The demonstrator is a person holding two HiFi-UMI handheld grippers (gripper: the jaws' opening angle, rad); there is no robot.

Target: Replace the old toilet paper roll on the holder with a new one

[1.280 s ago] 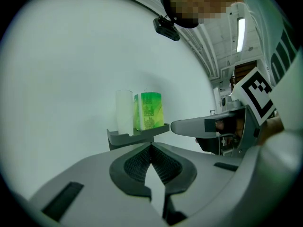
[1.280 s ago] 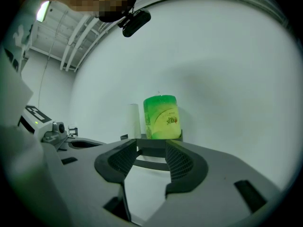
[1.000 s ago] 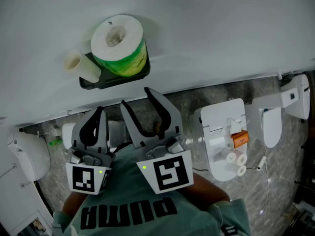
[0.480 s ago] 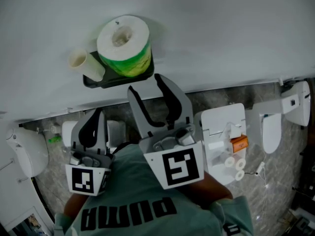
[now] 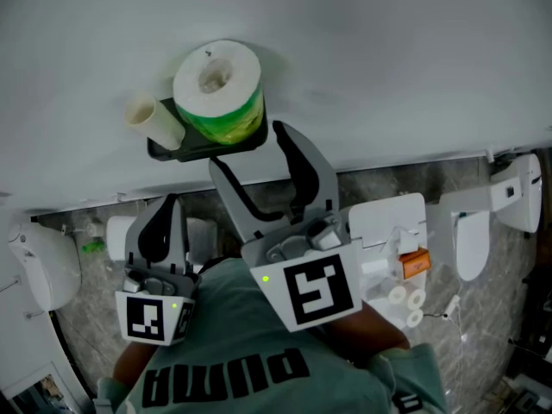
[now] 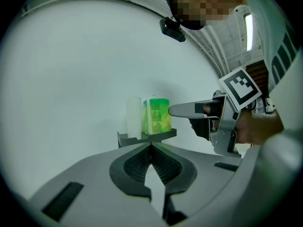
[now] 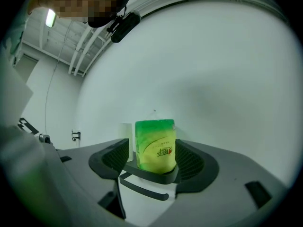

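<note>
Head view first: there's a dark wall tray (image 5: pixel 164 152), and it's holding two things, a green-wrapped toilet paper roll (image 5: pixel 217 84) standing on end and a bare cardboard tube (image 5: pixel 152 119) right beside it at the tray's left end. The right gripper (image 5: pixel 248 147) is up at the tray's front edge. Its jaws have just been opening, they're spread wide and nothing is clamped in them. The left gripper (image 5: pixel 170 203) hangs well below the tray with its jaws together and nothing in them. Left gripper view: jaws pressed shut tip to tip, the tray (image 6: pixel 161 135) straight ahead with the tube (image 6: pixel 134 117) and roll (image 6: pixel 159 116) standing in it. Right gripper view: the pads stand apart, the roll (image 7: pixel 156 143) sits in the tray (image 7: pixel 156 176) framed by the gap but not touched, and the tube (image 7: pixel 125 148) peeks out behind its left side.
</note>
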